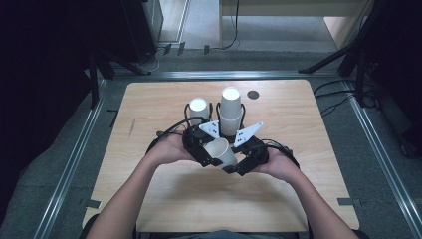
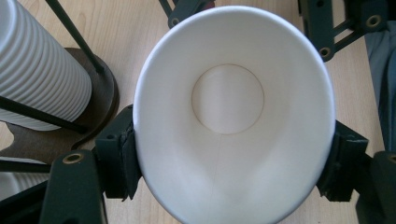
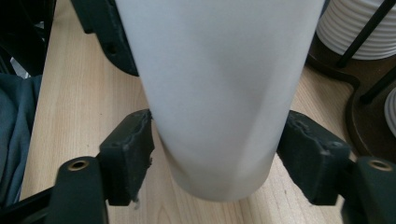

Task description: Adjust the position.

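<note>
A plain white paper cup (image 1: 221,152) hangs tilted above the middle of the wooden table (image 1: 164,199), held between both grippers. My left gripper (image 1: 206,152) is shut on the cup near its rim. In the left gripper view the cup's open mouth (image 2: 231,116) faces the camera, pressed slightly oval between the pads (image 2: 119,158). My right gripper (image 1: 240,162) is shut on the lower end of the cup (image 3: 219,93), with a pad (image 3: 130,149) against each side of its wall.
Just behind the grippers stands a brown cup holder (image 2: 100,88) with thin black rods. It carries a short stack of ribbed white cups (image 1: 199,107) and a taller stack (image 1: 231,109). A small black disc (image 1: 253,94) lies near the table's far edge.
</note>
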